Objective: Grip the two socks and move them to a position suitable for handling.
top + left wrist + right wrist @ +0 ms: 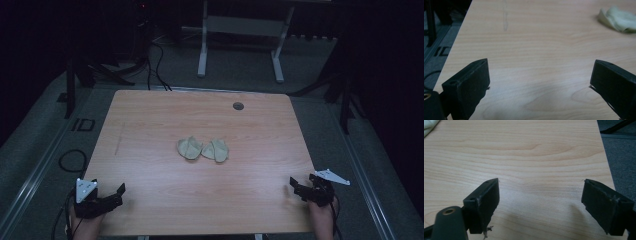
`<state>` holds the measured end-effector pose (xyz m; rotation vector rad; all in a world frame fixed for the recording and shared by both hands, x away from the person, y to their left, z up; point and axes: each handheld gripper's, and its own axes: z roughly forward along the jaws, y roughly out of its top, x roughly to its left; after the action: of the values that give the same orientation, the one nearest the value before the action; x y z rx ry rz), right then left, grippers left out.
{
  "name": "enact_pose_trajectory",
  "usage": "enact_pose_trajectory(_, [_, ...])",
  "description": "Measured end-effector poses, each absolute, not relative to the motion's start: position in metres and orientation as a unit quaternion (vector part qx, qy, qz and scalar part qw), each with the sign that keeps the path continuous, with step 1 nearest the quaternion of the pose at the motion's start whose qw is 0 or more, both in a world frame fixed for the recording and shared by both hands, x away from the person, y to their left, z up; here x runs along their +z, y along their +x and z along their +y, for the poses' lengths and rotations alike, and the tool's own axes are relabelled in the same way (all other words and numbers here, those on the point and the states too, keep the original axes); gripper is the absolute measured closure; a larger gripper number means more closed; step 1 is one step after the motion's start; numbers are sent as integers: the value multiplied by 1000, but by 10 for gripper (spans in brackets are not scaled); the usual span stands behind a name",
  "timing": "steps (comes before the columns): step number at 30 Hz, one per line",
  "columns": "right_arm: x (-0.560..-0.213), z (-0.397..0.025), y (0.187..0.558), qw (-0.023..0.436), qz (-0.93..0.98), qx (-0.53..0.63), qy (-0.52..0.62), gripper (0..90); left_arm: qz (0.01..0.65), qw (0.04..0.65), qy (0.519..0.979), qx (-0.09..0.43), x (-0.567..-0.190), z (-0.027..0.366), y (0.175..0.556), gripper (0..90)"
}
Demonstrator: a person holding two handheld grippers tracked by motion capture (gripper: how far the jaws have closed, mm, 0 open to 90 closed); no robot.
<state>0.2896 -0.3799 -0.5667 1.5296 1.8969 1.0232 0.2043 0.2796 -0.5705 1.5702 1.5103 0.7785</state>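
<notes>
Lying near the middle of the wooden table (150,210), slightly toward its near edge, are two pale beige socks (202,149), each folded or crumpled into a rounded, flattish bundle; in the high view they sit side by side, touching or almost touching. The left gripper (117,192) rests at the near left corner of the table and the right gripper (294,186) at the near right corner, each held in one of the person's hands, so the socks lie well apart from both, roughly midway between them and farther from the near edge. Both grippers have their jaws spread and hold nothing. Counted here: two socks, two grippers, one table, plus one small round grey grommet (238,105) near the table's far edge. In the left gripper view, the left gripper (539,75) has its two black jaws wide apart over bare wood, and one sock (619,21) shows at the upper right, soft and wrinkled, greenish-cream, far ahead of the jaws. In the right gripper view, the right gripper (540,192) likewise stands wide and empty, above bare wood grain close to the table's right edge, and a pale sliver of sock (430,126) shows at the upper left corner, well away from the jaws.
</notes>
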Motion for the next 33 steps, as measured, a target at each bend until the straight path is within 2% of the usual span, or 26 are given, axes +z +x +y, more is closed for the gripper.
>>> enact_pose_trajectory(5, [-568, -377, 292, 232, 716, 358, 553, 151, 609, 411, 605, 308, -569, 282, 205, 24])
enact_pose_trajectory(10, [-568, -374, 291, 242, 717, 353, 550, 151, 610, 424, 592, 312, -566, 278, 205, 24])
enact_pose_trajectory(16, [-563, -363, 297, 232, 748, 347, 517, 156, 579, 455, 612, 290, -568, 268, 206, 24])
enact_pose_trajectory(21, [-562, -351, 304, 213, 762, 348, 502, 156, 563, 498, 607, 257, -570, 266, 207, 50])
enact_pose_trajectory(24, [-560, -345, 307, 208, 770, 348, 493, 156, 566, 495, 611, 246, -569, 265, 207, 50])
enact_pose_trajectory(25, [-559, -340, 309, 203, 775, 350, 486, 156, 573, 497, 612, 223, -568, 265, 208, 50])
enact_pose_trajectory(27, [-558, -336, 312, 192, 777, 351, 486, 156, 574, 484, 625, 212, -567, 264, 208, 50])
enact_pose_trajectory(30, [-556, -329, 317, 183, 784, 349, 480, 156, 565, 458, 642, 244, -565, 258, 207, 50])
enact_pose_trajectory(33, [-555, -321, 320, 171, 788, 346, 480, 156, 563, 456, 646, 239, -564, 257, 207, 50])
